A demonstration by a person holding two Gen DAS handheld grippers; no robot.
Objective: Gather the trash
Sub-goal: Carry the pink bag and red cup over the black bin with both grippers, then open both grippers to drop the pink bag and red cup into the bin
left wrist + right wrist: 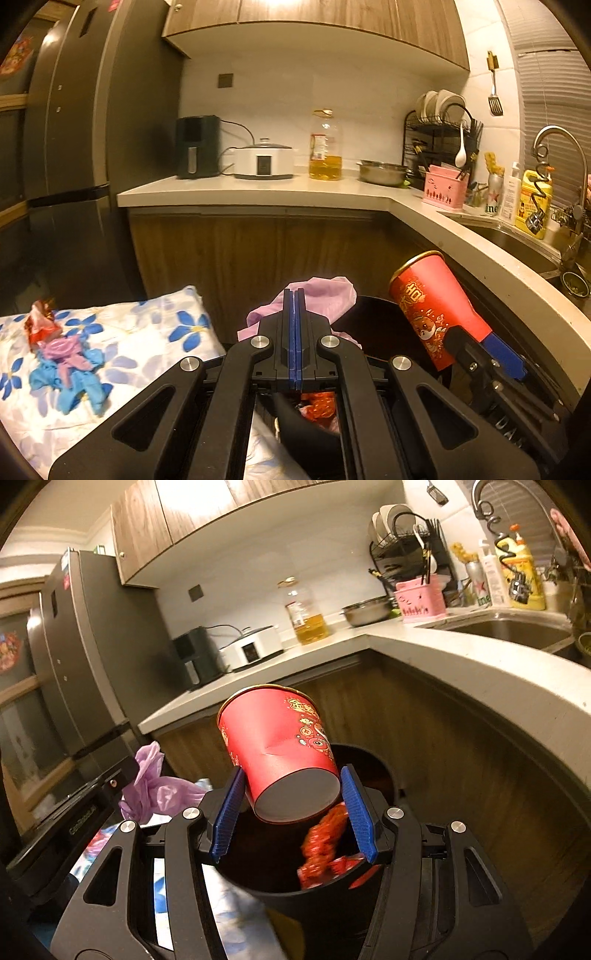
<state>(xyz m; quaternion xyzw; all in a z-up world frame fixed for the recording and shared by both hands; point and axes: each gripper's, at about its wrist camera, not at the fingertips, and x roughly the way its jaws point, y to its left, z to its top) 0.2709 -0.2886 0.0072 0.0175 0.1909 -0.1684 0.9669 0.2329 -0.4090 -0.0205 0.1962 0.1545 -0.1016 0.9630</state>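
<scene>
Only leftward: blue gloves (75, 384) on cloth (147, 332)

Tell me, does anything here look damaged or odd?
The red paper cup has a crease dented into its side. It sits tilted between the right hand-held gripper fingers, above the black trash bin. Crumpled gloves also litter the floral cloth.

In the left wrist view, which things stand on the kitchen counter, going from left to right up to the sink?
Black air fryer → white cooker → oil bottle → steel bowl → pink holder → beer can → white bottle → yellow bottle.
</scene>
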